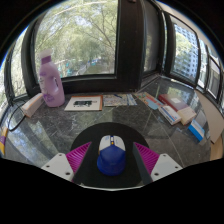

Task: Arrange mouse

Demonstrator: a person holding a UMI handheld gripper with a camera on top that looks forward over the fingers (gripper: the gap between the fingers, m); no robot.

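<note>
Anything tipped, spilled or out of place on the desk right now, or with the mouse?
Nothing stands out. The white and blue mouse sits squarely between the gripper fingers, not visibly tilted. Beyond it, the pink bottle stands upright by the window, and the papers and books lie flat. No spill shows.

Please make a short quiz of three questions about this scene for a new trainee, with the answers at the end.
1. True or false: the mouse lies between the fingers of the gripper.
2. Which thing stands beyond the fingers at the left, near the window? A) a pink bottle B) a green cup C) a red box
3. Fill in: the mouse is white and ____.

Key:
1. True.
2. A, the pink bottle.
3. Blue.
</note>
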